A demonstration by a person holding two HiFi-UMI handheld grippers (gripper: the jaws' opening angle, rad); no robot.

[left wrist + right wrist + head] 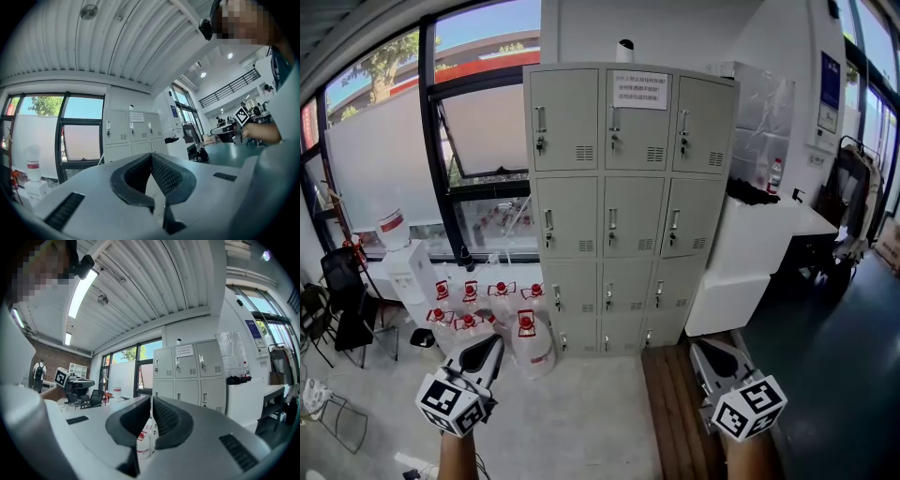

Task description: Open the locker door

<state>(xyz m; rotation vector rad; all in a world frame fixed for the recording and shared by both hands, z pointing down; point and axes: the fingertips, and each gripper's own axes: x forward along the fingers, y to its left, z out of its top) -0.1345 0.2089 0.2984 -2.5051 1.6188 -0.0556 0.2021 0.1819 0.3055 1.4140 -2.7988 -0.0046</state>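
Head cam: high up, faces fwd and down at the lockers (619, 187), well apart from them. Both gripper cams: low, tilted up, lots of ceiling (117, 42). All 3 views share the lockers, prob. at similar range.

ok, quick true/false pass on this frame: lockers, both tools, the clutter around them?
1. All doors of the lockers in view are shut. True.
2. The left tool grips a door handle. False: it is held low, well short of the lockers, closed on nothing.
3. A paper notice is stuck on the top middle door. True.
4. The red-capped bottles stand to the right of the lockers. False: they stand to the left, below the window.
5. The right tool has its jaws wide apart. False: they are together, nothing between them.
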